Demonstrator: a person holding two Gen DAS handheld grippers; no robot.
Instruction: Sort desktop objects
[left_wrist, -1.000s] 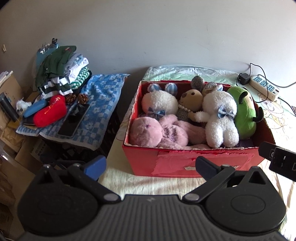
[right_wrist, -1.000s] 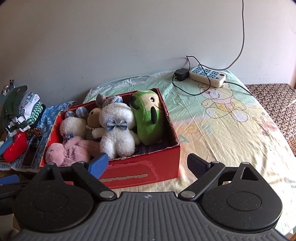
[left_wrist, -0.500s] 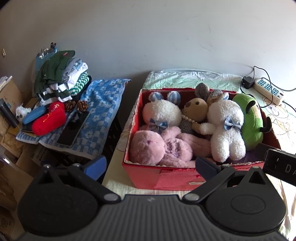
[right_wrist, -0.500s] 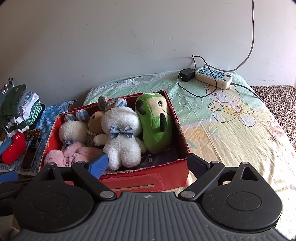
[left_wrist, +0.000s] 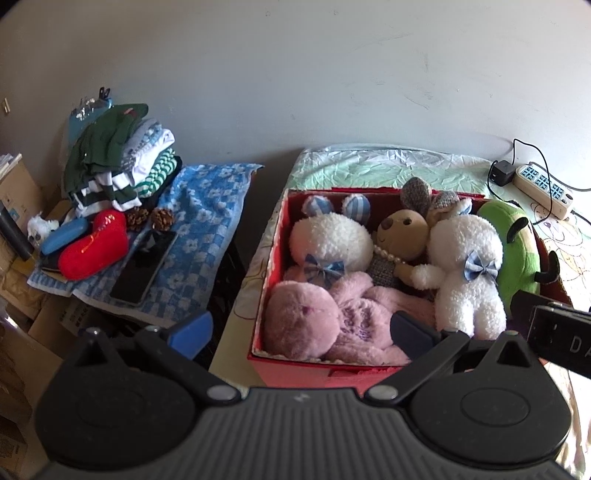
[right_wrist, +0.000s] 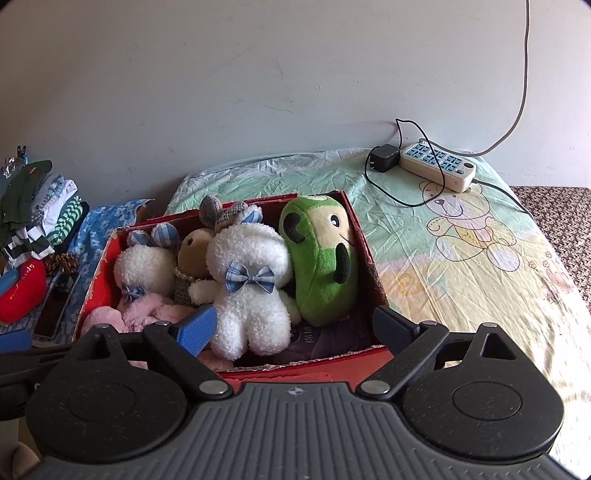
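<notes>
A red box (left_wrist: 271, 254) (right_wrist: 364, 240) on the bed holds several plush toys: a pink bunny (left_wrist: 317, 325), two white bears with blue bows (left_wrist: 467, 266) (right_wrist: 251, 277), a small brown bear (left_wrist: 400, 236) and a green toy (right_wrist: 321, 258). My left gripper (left_wrist: 301, 330) hangs open over the box's near left corner, with nothing between its fingers. Open too and holding nothing, my right gripper (right_wrist: 291, 330) hovers above the box's near edge, in front of the white bear.
Left of the bed, a blue checked towel (left_wrist: 207, 214) carries folded clothes (left_wrist: 118, 166), a red pouch (left_wrist: 92, 247), pine cones (left_wrist: 151, 218) and a phone (left_wrist: 144, 266). A power strip (right_wrist: 437, 170) with cables lies on the bedsheet (right_wrist: 461, 258) at the back right.
Both grippers have moved forward and closer over the box, so the toys look larger and the box's front wall has slid under the fingers. Both stay open.
</notes>
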